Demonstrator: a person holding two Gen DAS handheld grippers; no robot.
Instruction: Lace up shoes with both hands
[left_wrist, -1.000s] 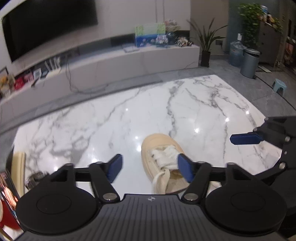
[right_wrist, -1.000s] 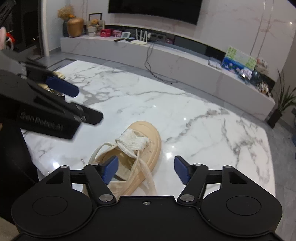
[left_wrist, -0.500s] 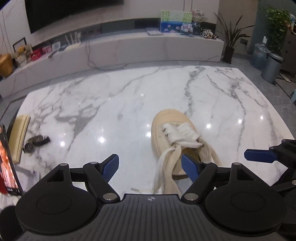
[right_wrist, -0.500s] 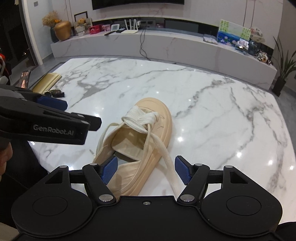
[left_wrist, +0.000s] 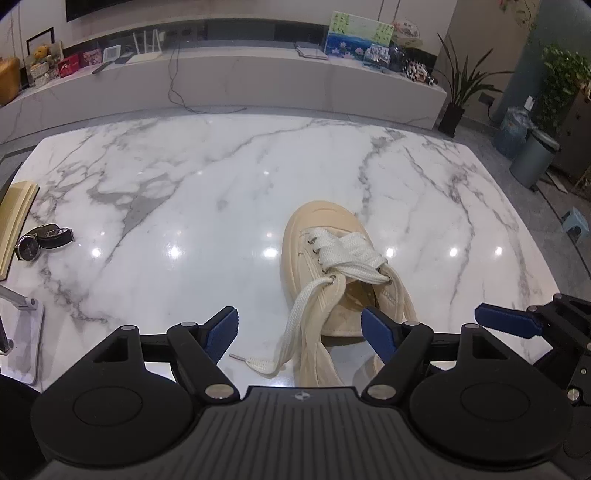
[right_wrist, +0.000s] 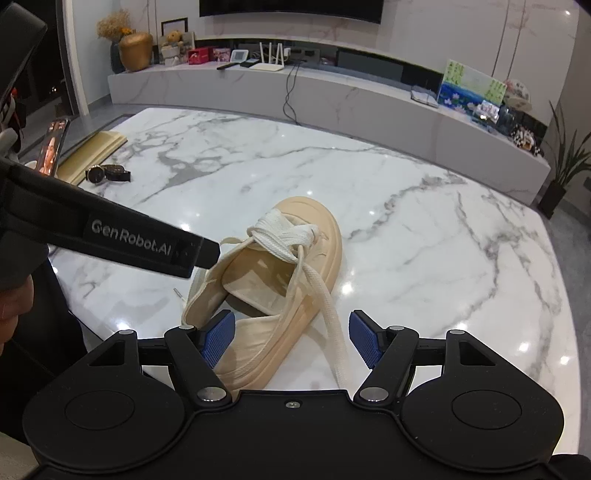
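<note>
A cream, thick-soled canvas shoe (left_wrist: 325, 254) lies on the white grey-veined marble table (left_wrist: 221, 192), toe pointing far, heel toward the near edge. Its wide white flat lace (left_wrist: 347, 251) is crossed through the eyelets nearest the toe; the rest hangs loose. One end trails off the left side of the shoe and lies on the marble, its tip (left_wrist: 238, 356) just in front of the left gripper (left_wrist: 299, 332). The other end drapes over the right side of the shoe (right_wrist: 280, 266) and runs down between the fingers of the right gripper (right_wrist: 291, 338).

Both grippers hover at the near edge with blue-padded fingers spread wide, gripping nothing. In the right wrist view the left tool's black body, marked GenRobot.AI (right_wrist: 129, 236), crosses in front of the shoe's left flank and hides part of it.

Far left on the table lie a black-strapped wristwatch (left_wrist: 40, 240), a yellowish closed book (left_wrist: 14, 218) and a phone on a stand (right_wrist: 53, 147). Beyond the table runs a long white marble media bench (left_wrist: 258, 85) carrying boxes, a router and a painted picture.
</note>
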